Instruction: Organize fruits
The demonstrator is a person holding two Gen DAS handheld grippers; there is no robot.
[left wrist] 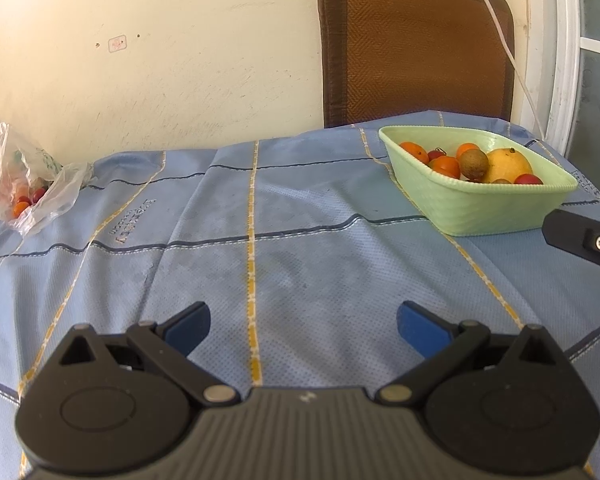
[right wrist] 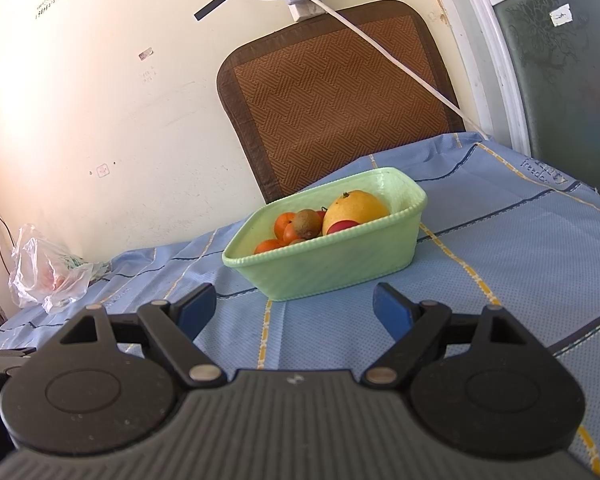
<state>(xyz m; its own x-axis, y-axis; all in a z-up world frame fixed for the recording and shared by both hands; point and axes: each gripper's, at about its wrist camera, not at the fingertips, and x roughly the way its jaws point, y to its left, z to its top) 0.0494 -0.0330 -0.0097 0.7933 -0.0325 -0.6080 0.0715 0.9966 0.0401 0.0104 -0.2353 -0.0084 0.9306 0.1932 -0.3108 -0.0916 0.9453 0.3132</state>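
A pale green basket [left wrist: 480, 208] stands on the blue cloth at the right and holds a yellow mango [left wrist: 508, 166], a brown kiwi [left wrist: 474, 163], small oranges [left wrist: 446, 166] and red fruits. In the right wrist view the basket [right wrist: 332, 264] sits just ahead of my right gripper [right wrist: 296, 312], which is open and empty. My left gripper [left wrist: 304, 326] is open and empty above the bare cloth. A clear plastic bag [left wrist: 20, 176] at the far left holds small orange and red fruits [left wrist: 26, 200]. The bag also shows in the right wrist view [right wrist: 48, 272].
The table is covered by a blue checked cloth [left wrist: 260, 220]. A brown woven chair back [left wrist: 416, 44] leans at the wall behind the basket. A white cable [right wrist: 380, 48] runs from a power strip down to the table's far corner. The right gripper's side shows at the left view's edge [left wrist: 584, 240].
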